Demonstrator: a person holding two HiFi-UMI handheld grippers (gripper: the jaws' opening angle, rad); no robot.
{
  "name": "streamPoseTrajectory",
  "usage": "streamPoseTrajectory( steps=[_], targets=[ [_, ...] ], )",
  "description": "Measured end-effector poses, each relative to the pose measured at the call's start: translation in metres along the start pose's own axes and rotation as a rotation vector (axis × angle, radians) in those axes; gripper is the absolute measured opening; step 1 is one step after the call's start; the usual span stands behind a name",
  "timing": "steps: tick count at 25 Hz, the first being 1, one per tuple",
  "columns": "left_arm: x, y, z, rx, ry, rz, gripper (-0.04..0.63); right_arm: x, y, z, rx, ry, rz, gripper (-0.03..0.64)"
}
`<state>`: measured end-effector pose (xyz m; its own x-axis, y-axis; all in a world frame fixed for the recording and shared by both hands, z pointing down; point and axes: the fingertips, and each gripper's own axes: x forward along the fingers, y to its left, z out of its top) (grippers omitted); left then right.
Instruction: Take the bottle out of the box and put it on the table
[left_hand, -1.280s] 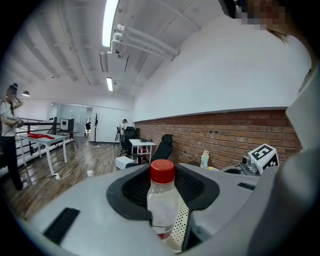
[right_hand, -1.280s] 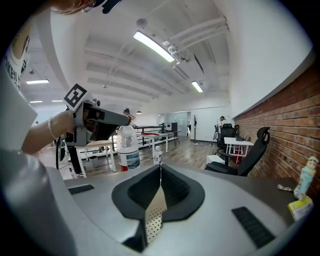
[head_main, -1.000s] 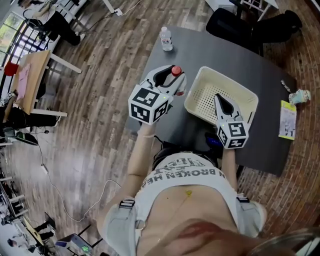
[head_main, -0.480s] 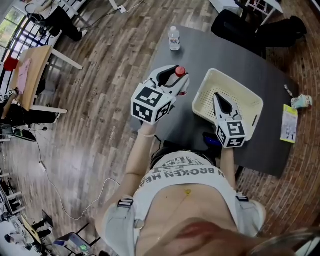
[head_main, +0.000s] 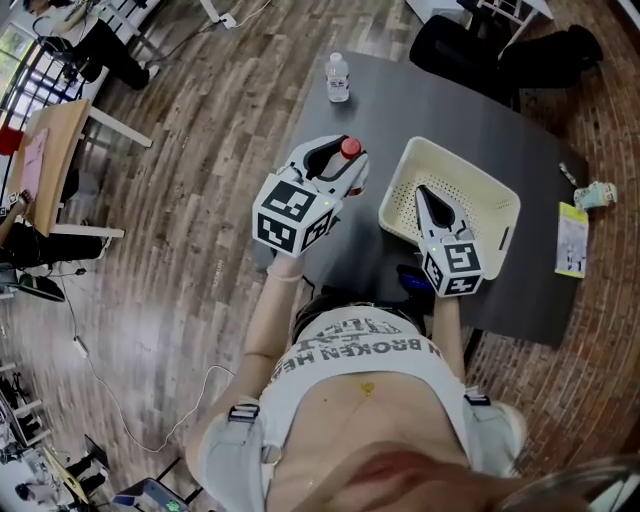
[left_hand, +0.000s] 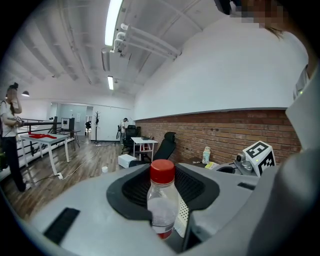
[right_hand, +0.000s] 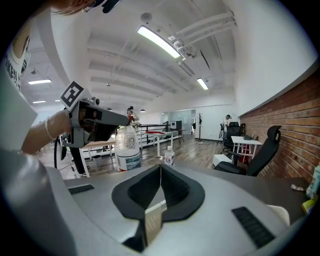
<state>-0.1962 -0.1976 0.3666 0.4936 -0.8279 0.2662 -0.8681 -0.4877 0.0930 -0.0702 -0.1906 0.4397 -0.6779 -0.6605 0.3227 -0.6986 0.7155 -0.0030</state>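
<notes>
A wooden floor (head_main: 190, 190) spreads to the left of a dark bench (head_main: 520, 130), seen from above the person working at its near edge; a cream perforated box (head_main: 480, 178) sits on the bench close to that near edge, roughly midway along it; the person leans over it with a marker-cubed tool in each hand. The left tongs (head_main: 338, 158) are clamped on the bottle (left_hand: 161, 202), their black pads pressed against its clear sides below the red cap; the bottle stands upright in that grip, out of the box and just to its left, over the bench near the left edge; no view shows whether its base meets the bench top. The right tongs (head_main: 424, 195) point into the box from its near side, their tips brought together with nothing held between them, the box's perforated surface showing beneath them in the right gripper view. A second bottle (head_main: 337, 78), small and clear with a pale cap, stands alone at the bench's far left corner, well apart from the box; a yellow-green packet (head_main: 573, 240) lies flat by the right edge; a small crumpled item (head_main: 600, 193) rests just beyond it, too small to identify.
</notes>
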Motion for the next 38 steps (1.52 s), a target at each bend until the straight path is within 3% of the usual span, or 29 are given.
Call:
streamPoseTrajectory(
  steps=[13,18,28,38],
  targets=[
    [0.000,0.001,-0.012,0.024,0.006,-0.039,0.153,0.001,0.008,0.007,0.007,-0.031,-0.049,0.009],
    [0.003,0.000,-0.026,0.060,0.027,-0.090,0.153,-0.003,0.012,0.004,0.022,-0.032,-0.093,0.009],
    [0.015,-0.006,-0.072,0.063,0.078,-0.158,0.153,-0.012,0.011,-0.006,0.054,-0.025,-0.177,0.009],
    [0.027,-0.013,-0.114,0.056,0.107,-0.177,0.153,-0.018,0.012,-0.013,0.057,0.003,-0.217,0.009]
  ],
)
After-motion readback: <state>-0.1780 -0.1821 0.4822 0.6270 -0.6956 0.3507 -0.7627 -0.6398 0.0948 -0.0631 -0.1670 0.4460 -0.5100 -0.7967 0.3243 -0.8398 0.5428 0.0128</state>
